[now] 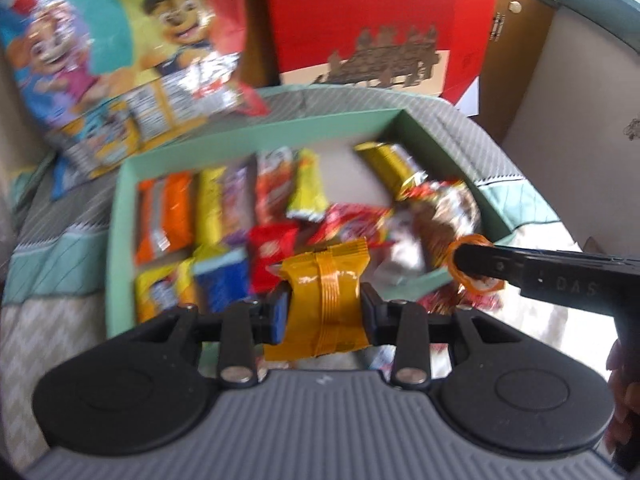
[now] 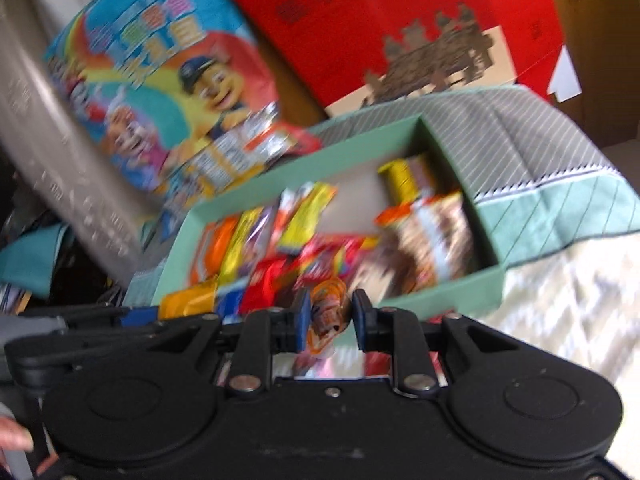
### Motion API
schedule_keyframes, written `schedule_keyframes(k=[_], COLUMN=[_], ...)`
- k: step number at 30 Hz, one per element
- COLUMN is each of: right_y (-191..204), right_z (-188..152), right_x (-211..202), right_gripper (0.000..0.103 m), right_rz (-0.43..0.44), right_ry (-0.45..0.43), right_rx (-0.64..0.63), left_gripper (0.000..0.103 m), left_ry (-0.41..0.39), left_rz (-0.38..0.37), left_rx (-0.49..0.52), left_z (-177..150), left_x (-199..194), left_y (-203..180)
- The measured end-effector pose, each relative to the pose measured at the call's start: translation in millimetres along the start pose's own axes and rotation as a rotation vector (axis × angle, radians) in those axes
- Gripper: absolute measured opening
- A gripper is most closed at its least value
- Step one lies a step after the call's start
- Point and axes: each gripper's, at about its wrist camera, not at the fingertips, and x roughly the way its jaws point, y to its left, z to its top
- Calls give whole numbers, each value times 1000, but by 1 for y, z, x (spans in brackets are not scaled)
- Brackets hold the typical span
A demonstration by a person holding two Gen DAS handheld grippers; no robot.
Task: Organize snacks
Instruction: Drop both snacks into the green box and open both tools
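My left gripper [image 1: 325, 304] is shut on a yellow-orange snack packet [image 1: 326, 300], held upright just in front of the green box's near wall. The green box [image 1: 120, 216] holds several wrapped snacks: orange, yellow and red bars on the left, a gold bar [image 1: 390, 164] at the back right. My right gripper [image 2: 330, 318] is shut on a small orange-edged snack packet [image 2: 328, 312]. In the left wrist view the right gripper [image 1: 476, 268] comes in from the right with that packet [image 1: 474, 280] over the box's near right corner. In the right wrist view the yellow-orange packet [image 2: 188, 300] shows at lower left.
A large cartoon snack bag [image 1: 120, 60] leans behind the box on the left. A red carton [image 1: 376, 16] stands behind the box. The box rests on a striped grey-green cloth [image 1: 472, 136]. A person's hand [image 1: 624, 392] grips the right tool's handle.
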Motion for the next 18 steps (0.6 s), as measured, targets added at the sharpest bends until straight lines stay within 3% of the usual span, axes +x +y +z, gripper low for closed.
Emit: schedule_keyframes(k=[12,15,16,17,18], right_y=[-15,-12,-11,-11,-10], right_z=[45,51,53,54,54], right_x=[49,53,54,54,54], right_gripper=[22,27,41,60,69], right_rz=[-11,-20,-26,-28,-28], right_ry=[-5,-31,-40,-47,-55], right_rx=[24,24,24,26,26], left_gripper=[36,39,58,85,94], left_ry=[45,42,38,40,37], left_rz=[-62,-66,-58,-49,-37], left_rx=[-25,-57,-60,-62,-62], left_z=[35,41,41,41,40], left_x=[54,61,63,65,65], left_y=[-19,-17,-18,-17,-17])
